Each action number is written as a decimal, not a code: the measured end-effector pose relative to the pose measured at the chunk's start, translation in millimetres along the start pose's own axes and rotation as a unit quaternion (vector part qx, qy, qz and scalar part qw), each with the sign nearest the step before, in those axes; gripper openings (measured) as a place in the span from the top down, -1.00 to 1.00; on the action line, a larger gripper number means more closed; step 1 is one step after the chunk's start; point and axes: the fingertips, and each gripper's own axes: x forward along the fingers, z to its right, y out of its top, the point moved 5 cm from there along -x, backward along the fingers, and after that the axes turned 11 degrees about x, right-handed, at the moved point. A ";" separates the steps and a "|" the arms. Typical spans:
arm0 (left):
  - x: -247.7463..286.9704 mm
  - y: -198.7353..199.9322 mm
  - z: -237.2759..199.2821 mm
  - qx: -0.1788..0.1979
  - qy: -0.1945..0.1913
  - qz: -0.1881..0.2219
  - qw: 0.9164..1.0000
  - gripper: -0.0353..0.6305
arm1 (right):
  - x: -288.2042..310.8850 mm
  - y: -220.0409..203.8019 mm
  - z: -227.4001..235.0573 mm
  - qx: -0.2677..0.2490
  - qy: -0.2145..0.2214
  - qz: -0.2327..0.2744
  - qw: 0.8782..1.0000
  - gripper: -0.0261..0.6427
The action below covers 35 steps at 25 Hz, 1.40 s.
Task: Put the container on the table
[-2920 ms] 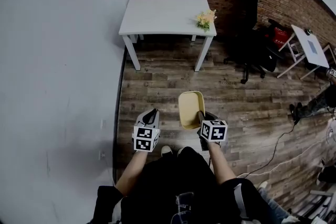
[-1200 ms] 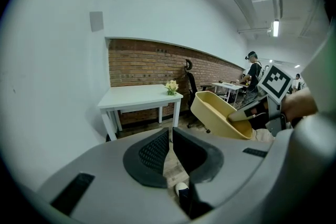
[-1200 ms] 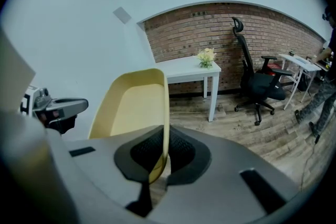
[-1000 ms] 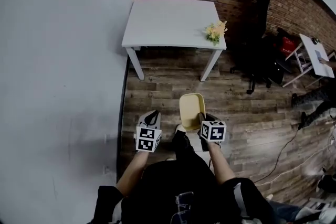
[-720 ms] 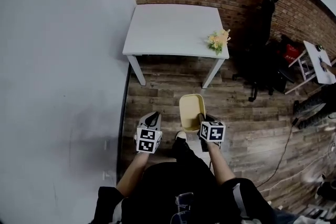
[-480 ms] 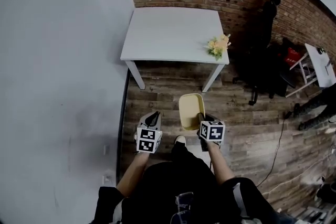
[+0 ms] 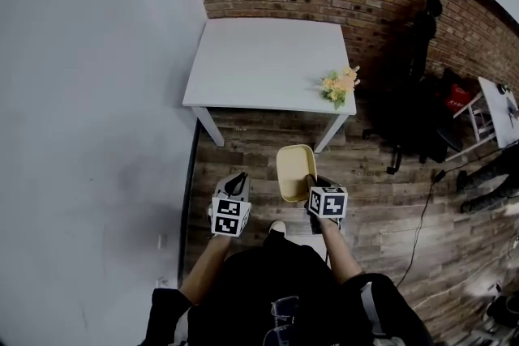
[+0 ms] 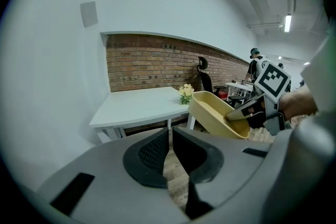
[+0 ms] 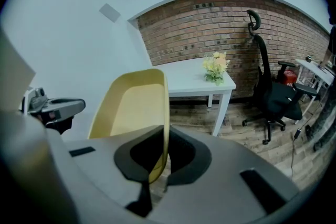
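A pale yellow container (image 7: 294,171) hangs over the wooden floor, held by its near rim in my right gripper (image 7: 312,181). In the right gripper view the jaws are shut on that thin rim (image 9: 165,134) and the container (image 9: 134,107) tilts up and left. My left gripper (image 7: 235,185) is beside it on the left, apart from it, with its jaws together and nothing between them (image 8: 170,136). The left gripper view also has the container (image 8: 218,113). The white table (image 7: 268,65) stands ahead against the brick wall, with a small bunch of flowers (image 7: 340,85) at its right front corner.
A grey wall (image 7: 89,134) runs along the left. A black office chair (image 7: 413,126) stands right of the table, and a cable (image 7: 418,223) lies on the floor. The person's foot (image 7: 276,228) shows below the grippers.
The table has come nearer and larger in the head view as the person walks towards it. Both grippers and the container keep their places before the body.
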 end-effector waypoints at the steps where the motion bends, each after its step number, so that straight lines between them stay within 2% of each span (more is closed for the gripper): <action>1: 5.8 2.8 -1.6 0.000 0.001 0.001 1.000 0.79 | 4.6 5.2 2.4 0.000 0.002 0.000 1.000 0.84; 9: 37.8 25.6 -14.3 0.003 0.011 -0.008 1.000 0.79 | 30.2 45.3 16.7 -0.004 0.011 -0.004 1.000 0.84; 19: 60.9 29.7 -30.4 -0.004 0.018 -0.012 1.000 0.79 | 53.9 59.9 22.5 -0.004 0.014 -0.017 1.000 0.85; 28: 107.9 42.1 -57.1 0.004 -0.002 -0.006 1.000 0.79 | 86.1 90.6 22.9 0.004 0.002 -0.015 1.000 0.85; 35: 159.7 59.4 -98.8 0.017 -0.026 -0.005 1.000 0.79 | 129.3 123.0 18.6 0.021 -0.013 -0.017 1.000 0.84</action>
